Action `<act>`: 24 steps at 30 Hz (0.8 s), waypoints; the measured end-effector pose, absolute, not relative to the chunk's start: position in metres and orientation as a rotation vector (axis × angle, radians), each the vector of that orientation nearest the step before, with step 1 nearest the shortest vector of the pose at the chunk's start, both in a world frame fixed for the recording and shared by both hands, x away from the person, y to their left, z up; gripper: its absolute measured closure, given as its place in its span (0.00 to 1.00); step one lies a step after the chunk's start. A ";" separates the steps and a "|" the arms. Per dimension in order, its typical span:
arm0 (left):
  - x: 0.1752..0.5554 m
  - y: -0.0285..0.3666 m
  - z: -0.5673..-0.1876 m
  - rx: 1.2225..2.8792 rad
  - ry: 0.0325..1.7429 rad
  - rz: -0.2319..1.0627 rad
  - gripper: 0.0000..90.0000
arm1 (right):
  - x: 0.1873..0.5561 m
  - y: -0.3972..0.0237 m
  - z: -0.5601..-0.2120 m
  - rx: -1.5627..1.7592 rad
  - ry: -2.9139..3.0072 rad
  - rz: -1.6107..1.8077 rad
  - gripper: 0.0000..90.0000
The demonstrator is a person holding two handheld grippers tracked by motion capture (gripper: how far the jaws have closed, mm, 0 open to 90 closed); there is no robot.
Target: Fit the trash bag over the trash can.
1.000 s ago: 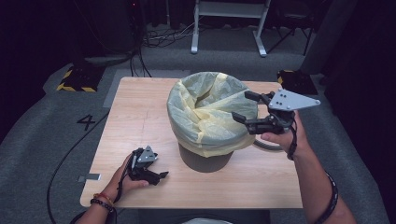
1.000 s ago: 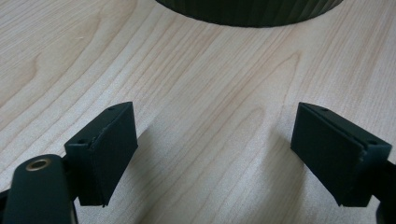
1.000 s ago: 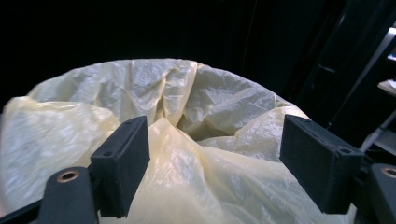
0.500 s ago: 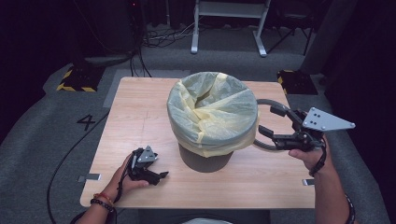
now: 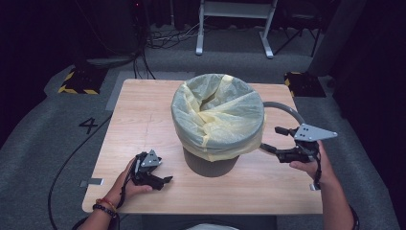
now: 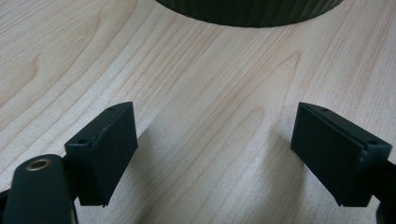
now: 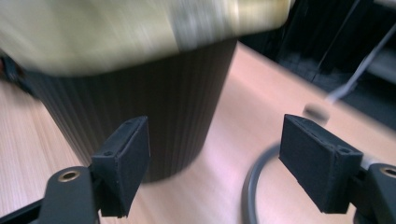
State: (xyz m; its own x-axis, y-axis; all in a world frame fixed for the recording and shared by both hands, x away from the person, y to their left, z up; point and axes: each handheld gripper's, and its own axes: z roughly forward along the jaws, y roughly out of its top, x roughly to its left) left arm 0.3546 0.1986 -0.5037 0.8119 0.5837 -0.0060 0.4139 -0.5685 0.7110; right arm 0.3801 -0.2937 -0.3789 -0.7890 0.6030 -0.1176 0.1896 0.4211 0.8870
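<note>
A dark ribbed bin [image 5: 210, 166] lined with a pale yellow bag [image 5: 218, 115] stands in the middle of the wooden table [image 5: 139, 120]. My right gripper [image 5: 270, 139] is held open just right of the bin, low near the tabletop, jaws pointing at its side. In the right gripper view the gripper [image 7: 215, 163] has nothing between its jaws; the bin [image 7: 154, 112] and bag [image 7: 116, 32] are close ahead. My left gripper [image 5: 163, 180] rests open on the table at the front left. The left gripper [image 6: 215, 154] holds nothing; the bin's base [image 6: 252, 11] lies ahead.
A grey ring [image 5: 287, 111] curves out from behind the bin on the right, near my right gripper, and the same ring [image 7: 250, 186] lies on the table under my right jaw. Cables and a white metal frame [image 5: 234, 19] stand on the floor beyond the table.
My right gripper has moved from above the bin's rim out to the right and down beside the bin. The left gripper has stayed in place.
</note>
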 end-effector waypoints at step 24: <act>0.355 0.199 -0.504 2.254 0.730 0.296 0.16 | 0.431 -0.327 -0.502 0.916 2.432 1.115 0.42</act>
State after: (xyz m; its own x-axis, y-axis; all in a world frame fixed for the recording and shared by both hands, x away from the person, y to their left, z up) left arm 0.3546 0.1985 -0.5038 0.8117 0.5840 -0.0069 0.4145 -0.5676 0.7113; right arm 0.4315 -0.3267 -0.5019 -0.7465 0.6652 -0.0167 0.4215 0.4921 0.7617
